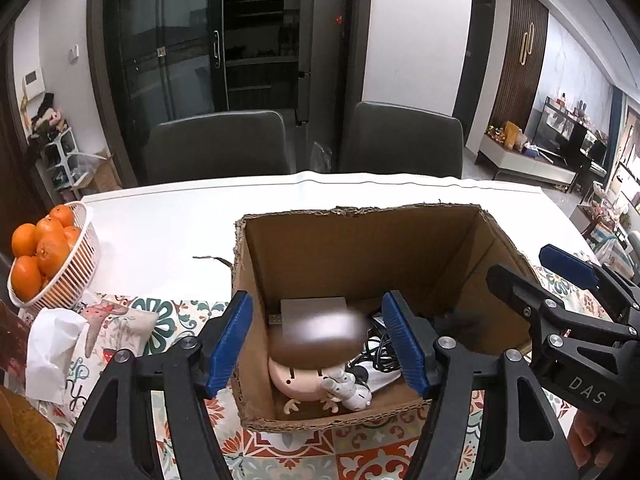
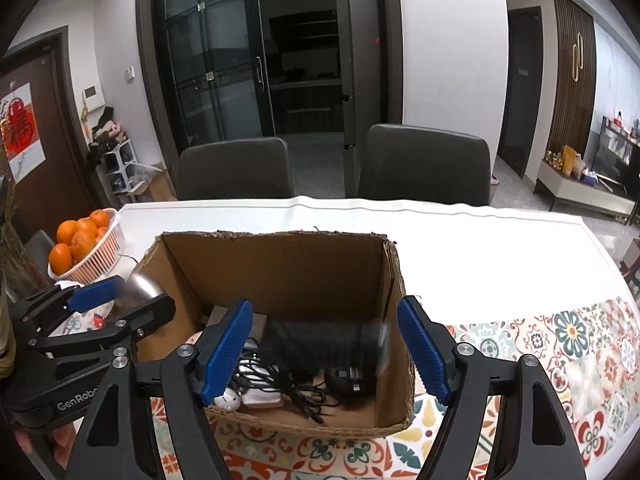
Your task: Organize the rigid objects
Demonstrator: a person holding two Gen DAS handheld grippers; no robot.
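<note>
- Box (image 1: 360, 256) sits on bench (image 1: 168, 224), open top, right of orange basket (image 1: 60, 264).
- Inside box: figurine (image 1: 304, 380), grey slab (image 1: 312, 308), black cables (image 2: 288, 384), mouse (image 2: 344, 378).
- Left claw (image 1: 324, 344) spread, empty, above box's near edge.
- Right claw (image 2: 324, 354) spread, empty, above box.

Brown cardboard box (image 1: 360, 248), orange fruit (image 1: 38, 248) in white basket (image 1: 80, 264), floral-tiled tablecloth (image 2: 560, 344)

"DAS" stands on the right gripper (image 1: 560, 276); "GenRobo" on the left gripper (image 2: 120, 300).
</note>
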